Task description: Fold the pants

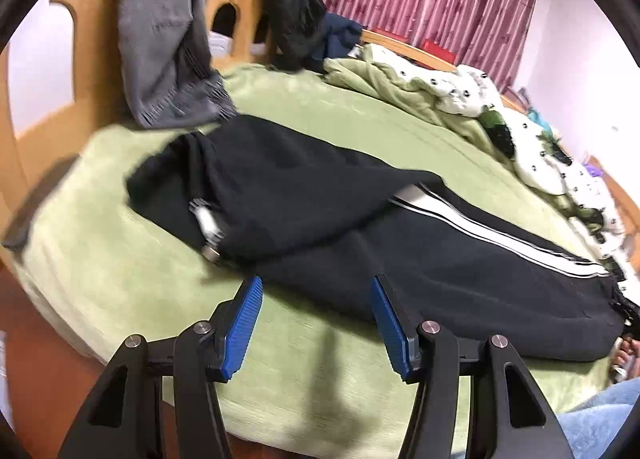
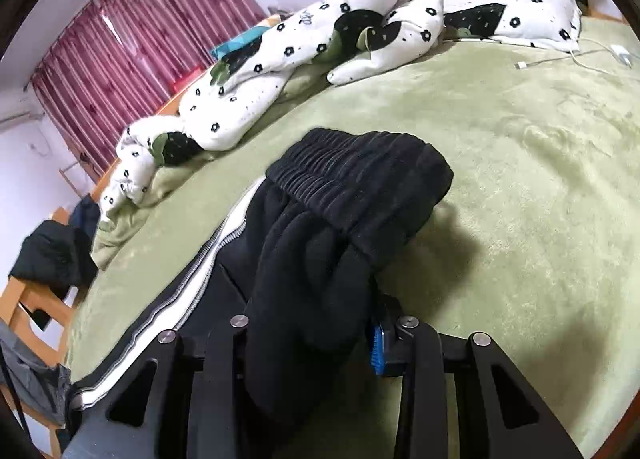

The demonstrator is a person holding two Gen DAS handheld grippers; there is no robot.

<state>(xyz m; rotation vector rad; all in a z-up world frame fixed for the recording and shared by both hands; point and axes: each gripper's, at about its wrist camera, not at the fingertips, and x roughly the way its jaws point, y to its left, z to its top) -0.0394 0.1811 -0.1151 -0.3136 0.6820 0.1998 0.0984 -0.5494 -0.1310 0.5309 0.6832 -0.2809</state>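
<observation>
Pants [image 2: 320, 243] bunch inside the right hand-held gripper [image 2: 308, 339], clamped; left hand-held gripper [image 1: 316, 319] hangs spread wide, empty.

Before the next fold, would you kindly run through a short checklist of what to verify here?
1. Right gripper shut on the pants, near the waistband: ok.
2. Left gripper open and holding nothing: ok.
3. Left fingers at the near edge of the pants: ok.
4. Leg end folded back over the pants: ok, though rumpled.
5. Green blanket beside the waistband free of clutter: ok.
6. Both legs aligned under the fold: cannot tell.
</observation>
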